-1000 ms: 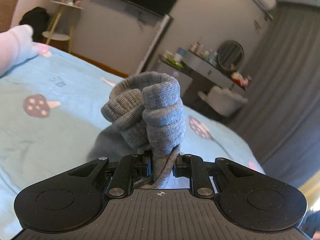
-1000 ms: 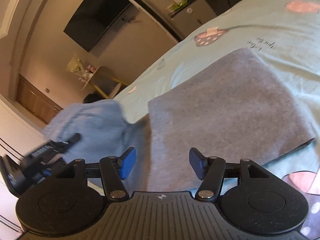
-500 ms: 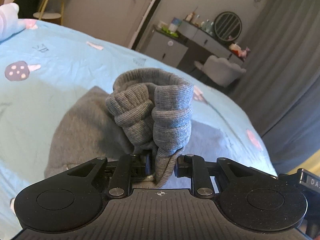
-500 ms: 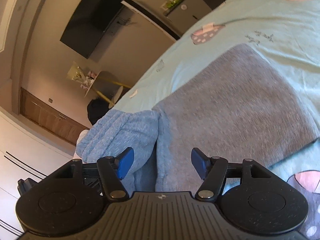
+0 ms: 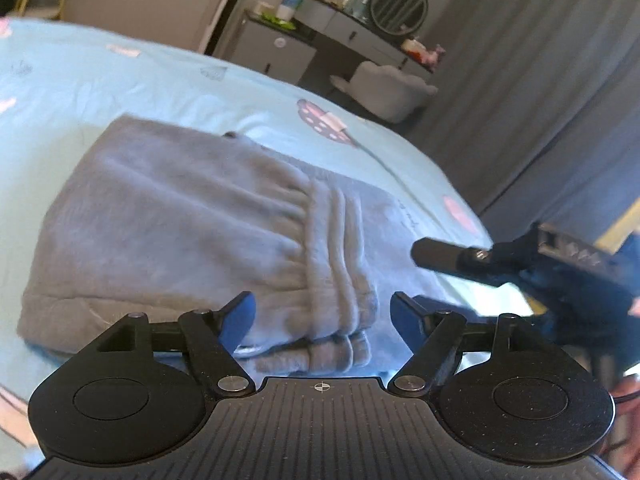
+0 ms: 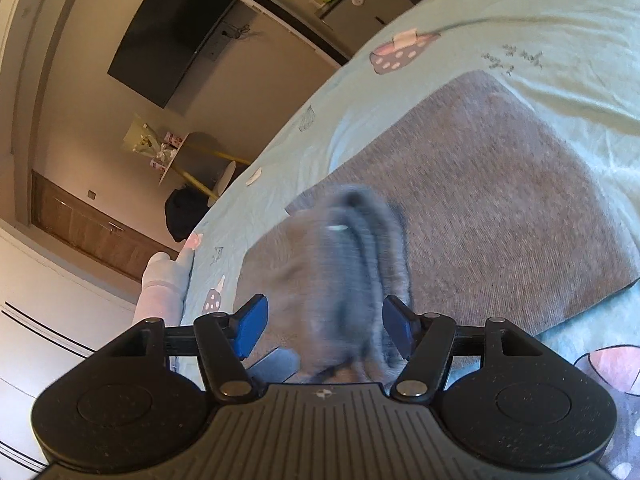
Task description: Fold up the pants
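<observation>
The grey pants (image 5: 192, 224) lie folded on the light-blue bed sheet (image 5: 132, 80), which serves as the landmark here; the folded bundle sits in the middle of the sheet, its ribbed cuffs (image 5: 344, 280) stacked at the edge nearest the left gripper (image 5: 322, 312); that gripper hovers just over the cuffs with its blue-padded fingers (image 5: 240, 316) spread wide apart and nothing between them touching the pads; the right gripper (image 6: 324, 326) also has its fingers (image 6: 252, 322) parted, and a blurred, raised fold of the pants (image 6: 356, 272) stands between them, though whether the cloth touches the right-hand pad cannot be told through the blur; beyond that fold the flat lower layer of the pants (image 6: 500, 208) spreads across the sheet (image 6: 540, 40); in the left wrist view the right gripper's dark body (image 5: 532, 264) shows at the right side of the sheet, beside the pants; mushroom prints (image 5: 324, 124) dot the sheet beyond the bundle; off the far end of the sheet stand a dresser (image 5: 352, 32) with a round mirror (image 5: 398, 6), a pale chair (image 5: 388, 88) and grey curtains (image 5: 540, 80); in the right wrist view a wall-mounted television (image 6: 172, 36) hangs past the sheet's far edge.
</observation>
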The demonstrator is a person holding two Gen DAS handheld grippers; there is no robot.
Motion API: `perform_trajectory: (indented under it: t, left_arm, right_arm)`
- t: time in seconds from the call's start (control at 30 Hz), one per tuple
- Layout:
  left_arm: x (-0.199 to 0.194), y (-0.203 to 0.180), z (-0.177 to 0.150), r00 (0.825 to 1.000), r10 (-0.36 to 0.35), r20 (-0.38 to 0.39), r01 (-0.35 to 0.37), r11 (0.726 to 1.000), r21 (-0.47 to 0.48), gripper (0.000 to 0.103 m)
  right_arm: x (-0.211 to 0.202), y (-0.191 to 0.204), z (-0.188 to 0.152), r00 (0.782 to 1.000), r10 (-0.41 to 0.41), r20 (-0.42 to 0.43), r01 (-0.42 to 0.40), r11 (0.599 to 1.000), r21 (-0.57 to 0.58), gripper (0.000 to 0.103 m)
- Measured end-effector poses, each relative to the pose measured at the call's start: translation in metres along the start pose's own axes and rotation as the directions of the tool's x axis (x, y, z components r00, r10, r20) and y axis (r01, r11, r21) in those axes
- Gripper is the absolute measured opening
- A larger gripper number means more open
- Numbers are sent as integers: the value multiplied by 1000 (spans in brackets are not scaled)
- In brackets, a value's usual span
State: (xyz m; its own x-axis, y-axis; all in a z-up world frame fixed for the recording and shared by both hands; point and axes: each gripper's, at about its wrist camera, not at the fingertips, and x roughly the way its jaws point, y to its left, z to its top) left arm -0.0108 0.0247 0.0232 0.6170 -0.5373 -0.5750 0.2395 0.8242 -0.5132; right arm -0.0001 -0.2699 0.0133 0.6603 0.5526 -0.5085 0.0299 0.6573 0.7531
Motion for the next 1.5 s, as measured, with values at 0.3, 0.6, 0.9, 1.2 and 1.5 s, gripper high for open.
perform_trajectory:
  t: [0.3, 0.6, 0.9, 1.2, 1.5]
  left_arm:
    - [-47, 43, -7, 986, 162, 26, -158, 981, -114, 85]
    - [-46, 89, -15, 956, 290, -54, -294, 924, -244, 85]
    - [-51, 82, -18, 953, 298, -63, -304, 930, -206, 86]
    - [-45, 77, -25, 927, 357, -119, -373, 912, -171, 86]
    - [-38, 69, -27, 912, 384, -145, -404, 903, -146, 86]
  right_arm:
    - [32, -36, -6, 996, -4, -87, 15, 992, 125, 68]
    - [73, -51, -3, 985, 103, -136, -65, 963, 260, 76]
    - [84, -46, -2, 983, 122, -135, -83, 963, 258, 55]
    - [94, -9, 5, 990, -13, -143, 32, 990, 137, 42]
    - [59, 65, 8, 1000, 12, -23, -15, 994, -112, 38]
